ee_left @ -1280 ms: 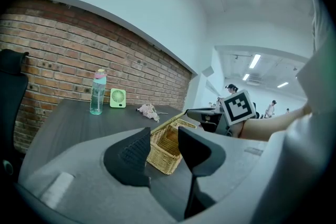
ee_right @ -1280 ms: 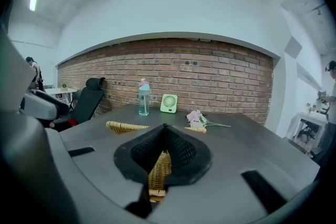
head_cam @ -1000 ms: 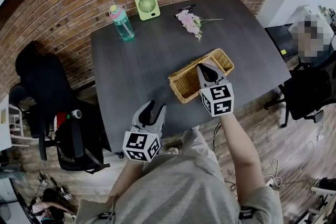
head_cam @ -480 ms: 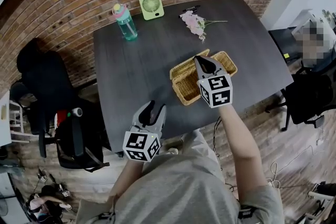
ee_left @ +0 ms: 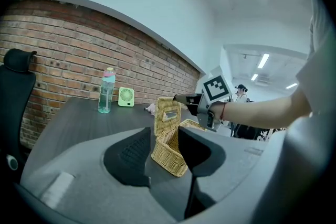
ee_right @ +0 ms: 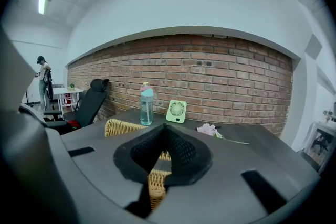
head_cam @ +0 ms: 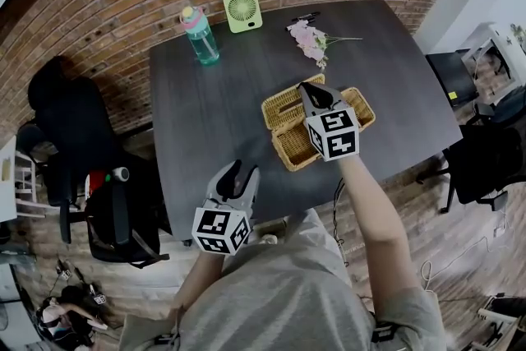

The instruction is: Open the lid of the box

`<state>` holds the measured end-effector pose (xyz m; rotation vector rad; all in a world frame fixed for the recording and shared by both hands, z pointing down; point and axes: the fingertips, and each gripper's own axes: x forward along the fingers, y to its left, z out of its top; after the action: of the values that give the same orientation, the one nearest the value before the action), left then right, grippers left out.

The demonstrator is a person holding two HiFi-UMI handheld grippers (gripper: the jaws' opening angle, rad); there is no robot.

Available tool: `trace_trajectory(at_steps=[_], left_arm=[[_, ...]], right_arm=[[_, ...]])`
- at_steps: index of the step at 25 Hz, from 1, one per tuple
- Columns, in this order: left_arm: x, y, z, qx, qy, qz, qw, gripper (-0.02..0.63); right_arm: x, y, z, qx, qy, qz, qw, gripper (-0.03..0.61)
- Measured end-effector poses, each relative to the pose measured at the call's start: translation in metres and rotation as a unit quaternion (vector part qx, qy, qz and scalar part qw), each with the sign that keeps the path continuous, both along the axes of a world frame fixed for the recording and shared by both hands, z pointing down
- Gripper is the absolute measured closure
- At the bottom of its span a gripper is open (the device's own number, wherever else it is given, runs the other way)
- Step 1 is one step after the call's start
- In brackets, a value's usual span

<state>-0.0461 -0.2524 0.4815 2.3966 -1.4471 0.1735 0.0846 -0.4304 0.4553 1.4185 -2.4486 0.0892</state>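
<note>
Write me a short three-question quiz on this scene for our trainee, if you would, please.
1. Which gripper pinches the lid of the wicker box? A) left B) right
2. True or false: the lid lies flat and shut.
3. Fill in: beside the water bottle stands a green ___.
Key: 1 B, the right gripper; 2 false, it stands raised; 3 fan.

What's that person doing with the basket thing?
A person is opening a wicker box on the dark table. The right gripper pinches the edge of the lid, which stands almost upright. The left gripper hangs open and empty near the table's front edge.
</note>
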Motion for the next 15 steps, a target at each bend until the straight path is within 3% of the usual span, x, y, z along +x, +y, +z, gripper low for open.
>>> trace_trajectory(at_steps=[15], left_arm=[[-0.009,-0.012,0.011,-0.014,0.000,-0.020,0.9997,0.451]], right_arm=[[-0.015,-0.039,0.025,-0.029,0.014,-0.012,0.999,0.563]])
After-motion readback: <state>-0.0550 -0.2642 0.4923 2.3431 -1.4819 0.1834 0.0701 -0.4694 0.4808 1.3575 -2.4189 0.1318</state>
